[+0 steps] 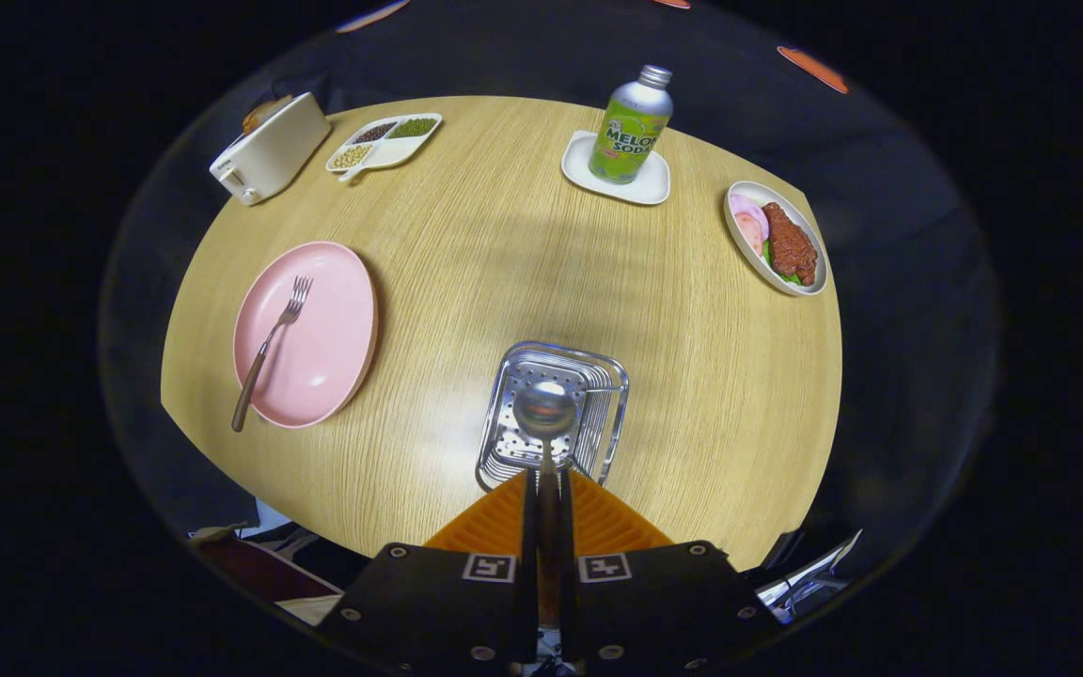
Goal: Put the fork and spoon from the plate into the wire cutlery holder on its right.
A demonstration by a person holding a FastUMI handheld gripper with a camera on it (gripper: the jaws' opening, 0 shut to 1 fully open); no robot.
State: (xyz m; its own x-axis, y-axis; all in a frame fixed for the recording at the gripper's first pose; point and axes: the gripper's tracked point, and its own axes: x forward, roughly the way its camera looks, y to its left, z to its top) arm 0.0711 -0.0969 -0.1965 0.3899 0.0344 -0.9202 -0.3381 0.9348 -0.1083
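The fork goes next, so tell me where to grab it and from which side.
Grip the fork by its wooden handle, which juts past the pink plate's near rim. Come from above, fingers straddling the handle. The gripper is shut on the spoon over the holder.

Overhead light fell bright on the table [504, 244]; glare on the spoon [544, 410] bowl. Fisheye bent rim; surround dark, soft beyond twelve o'clock.
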